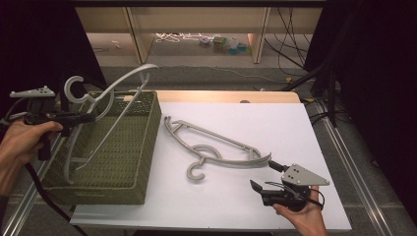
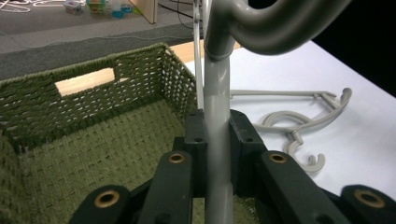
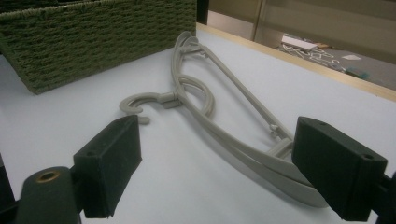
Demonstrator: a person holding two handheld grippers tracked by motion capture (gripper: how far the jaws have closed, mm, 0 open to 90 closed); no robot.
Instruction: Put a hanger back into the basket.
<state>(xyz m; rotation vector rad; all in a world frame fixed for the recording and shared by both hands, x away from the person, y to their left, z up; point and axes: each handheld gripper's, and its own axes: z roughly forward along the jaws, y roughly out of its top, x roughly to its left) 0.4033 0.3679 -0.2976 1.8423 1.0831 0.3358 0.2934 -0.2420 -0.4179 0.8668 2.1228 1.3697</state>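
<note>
Grey plastic fills the grip of the left claw [image 1: 87, 117]: its jaws are clamped together on the neck of a hanger [image 1: 105, 101], just below the hook. In the left gripper view the shaft of the held hanger [image 2: 217, 107] stands pinched between the two black pads, with the hook curving off above. In the high view this hanger hangs tilted over the green woven basket [image 1: 142, 172], one arm reaching up past the far rim, the other slanting down into the basket. Whether its low end touches the basket floor I cannot tell.

The right claw [image 1: 269, 176] sits at the near right of the white bench [image 1: 275, 123], its jaws spread wide apart, holding nothing. A second hanger [image 1: 216, 147] lies flat on the bench just beside the basket, hook pointing toward the person. In the right gripper view one end of this lying hanger [image 3: 224, 126] sits between the open pads, close to the right pad; contact is not clear.
</note>
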